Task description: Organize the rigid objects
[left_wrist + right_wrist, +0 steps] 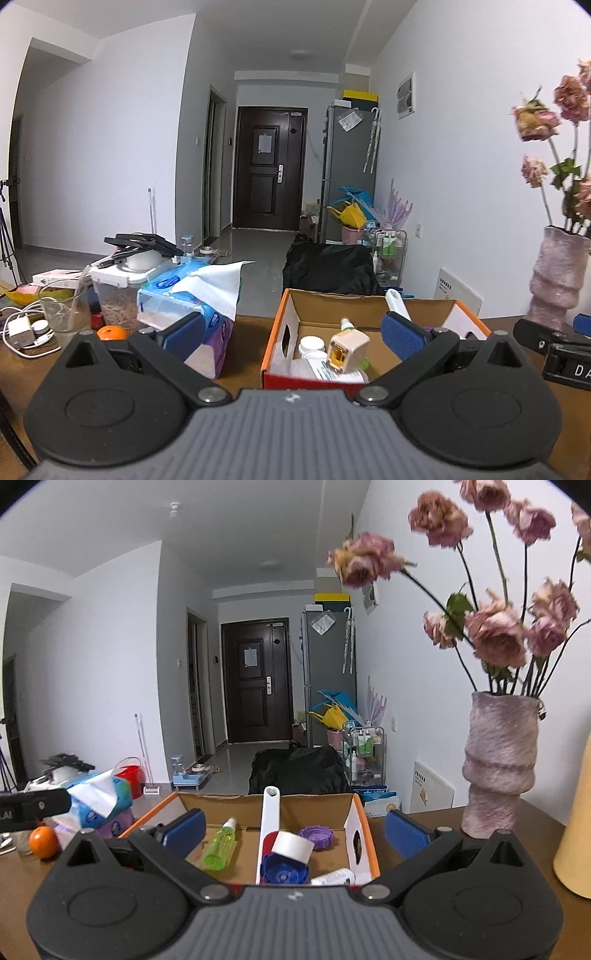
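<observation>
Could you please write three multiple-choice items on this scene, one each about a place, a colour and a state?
1. Where does the green spray bottle lie?
A. inside the cardboard box
B. beside the vase
C. on the floor

2. What colour is the round fruit on the table?
A. green
B. orange
C. purple

3. How do the right gripper jaws stand?
A. shut on a cap
B. shut on nothing
C. open

Answers: 1 A, it rests on the box floor; 2 B, plainly orange; 3 C, blue pads wide apart, nothing held.

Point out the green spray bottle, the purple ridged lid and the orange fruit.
Green translucent spray bottle [221, 848], right wrist view, mid-body.
Purple ridged plastic lid [317, 836], right wrist view, top face.
Round orange fruit [43, 841], right wrist view, centre.
</observation>
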Available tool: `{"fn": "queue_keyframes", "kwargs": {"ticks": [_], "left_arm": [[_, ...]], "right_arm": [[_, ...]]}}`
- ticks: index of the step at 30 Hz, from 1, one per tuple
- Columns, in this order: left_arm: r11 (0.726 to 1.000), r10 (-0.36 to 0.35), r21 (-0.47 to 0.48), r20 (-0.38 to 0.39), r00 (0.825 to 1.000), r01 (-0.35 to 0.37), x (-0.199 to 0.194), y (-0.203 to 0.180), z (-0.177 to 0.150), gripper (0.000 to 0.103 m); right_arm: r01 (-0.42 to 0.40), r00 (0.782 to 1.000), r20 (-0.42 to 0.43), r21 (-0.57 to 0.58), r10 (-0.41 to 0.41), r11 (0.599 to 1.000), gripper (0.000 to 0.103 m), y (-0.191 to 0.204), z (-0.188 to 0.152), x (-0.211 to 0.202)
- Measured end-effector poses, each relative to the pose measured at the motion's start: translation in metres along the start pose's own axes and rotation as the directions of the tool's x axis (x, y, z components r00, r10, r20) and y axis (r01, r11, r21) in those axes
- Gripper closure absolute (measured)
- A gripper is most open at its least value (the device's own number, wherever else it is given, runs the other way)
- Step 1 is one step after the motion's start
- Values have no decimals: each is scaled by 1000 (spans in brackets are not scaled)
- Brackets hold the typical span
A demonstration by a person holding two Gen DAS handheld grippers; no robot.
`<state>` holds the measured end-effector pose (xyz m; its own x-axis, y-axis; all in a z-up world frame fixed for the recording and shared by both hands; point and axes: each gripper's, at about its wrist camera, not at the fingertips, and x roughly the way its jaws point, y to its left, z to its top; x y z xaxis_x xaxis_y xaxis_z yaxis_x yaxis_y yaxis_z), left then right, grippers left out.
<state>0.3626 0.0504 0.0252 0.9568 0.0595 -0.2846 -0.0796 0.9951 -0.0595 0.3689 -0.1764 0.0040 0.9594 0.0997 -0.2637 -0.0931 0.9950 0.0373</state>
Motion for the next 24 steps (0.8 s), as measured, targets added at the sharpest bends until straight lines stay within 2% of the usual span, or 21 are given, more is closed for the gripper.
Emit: {"fn": "queue_keyframes", "kwargs": {"ticks": [6, 14, 24], "left_arm": [[1000, 0, -4, 12, 1000, 0, -45, 6, -5, 0], [1000, 5, -15, -18, 1000, -5, -104, 16, -16, 0], [1000, 9, -3, -37, 999, -9, -193, 24, -44, 0]], "right_arm": [[-12, 1000, 7, -26, 12, 1000, 0, 3, -3, -50], [17, 1000, -16, -35, -17, 999, 0, 0, -8, -114], [4, 999, -32, -57, -6, 998, 0, 1, -28, -209]]}}
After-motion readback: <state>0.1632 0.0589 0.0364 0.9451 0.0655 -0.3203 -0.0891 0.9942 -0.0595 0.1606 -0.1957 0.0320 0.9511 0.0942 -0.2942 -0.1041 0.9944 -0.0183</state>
